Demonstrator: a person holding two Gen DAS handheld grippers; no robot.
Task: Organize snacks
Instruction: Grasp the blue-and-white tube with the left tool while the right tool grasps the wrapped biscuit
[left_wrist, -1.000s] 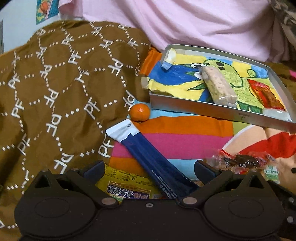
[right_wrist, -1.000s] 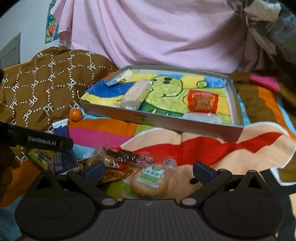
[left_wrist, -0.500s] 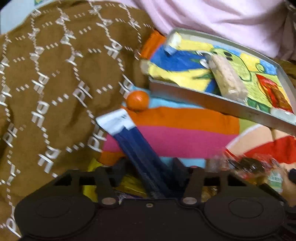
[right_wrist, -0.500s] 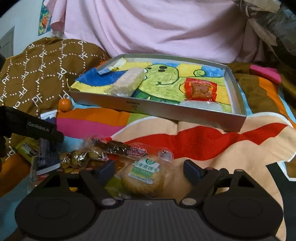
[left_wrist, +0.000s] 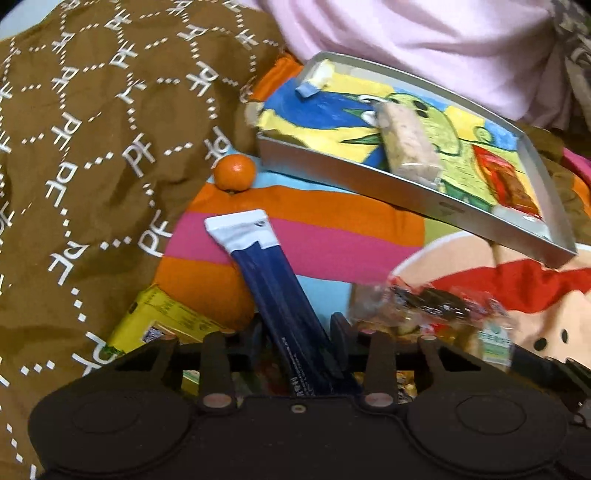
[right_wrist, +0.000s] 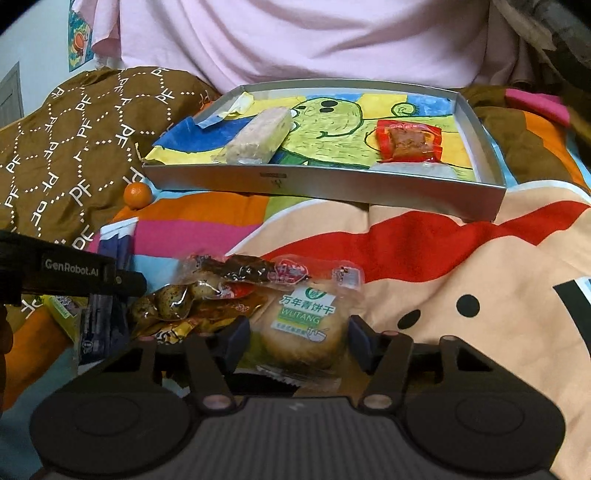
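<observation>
On the striped bedding lies a long dark-blue packet (left_wrist: 273, 280) with a white end. My left gripper (left_wrist: 297, 332) is closing, and both pads touch the packet's near end. In the right wrist view a round biscuit packet (right_wrist: 303, 317) with a green label lies between the fingers of my right gripper (right_wrist: 299, 332). Its jaws are closing too, with the pads against the wrapper's sides. Farther back, a silver tray (right_wrist: 325, 184) lined with a drawing holds a pale grain bar (right_wrist: 258, 136) and a red packet (right_wrist: 408, 142).
A small mandarin (left_wrist: 234, 171) rests by the tray's left corner. A yellow packet (left_wrist: 159, 317) lies left of the blue one. A heap of clear and red snack packets (right_wrist: 207, 291) sits between the grippers. A brown blanket (left_wrist: 92, 147) rises on the left and pink cloth (right_wrist: 295, 40) behind.
Both grippers went from wide open to narrow, the left around the blue packet and the right around the biscuit packet. The left view has tilted and moved closer to the blue packet.
</observation>
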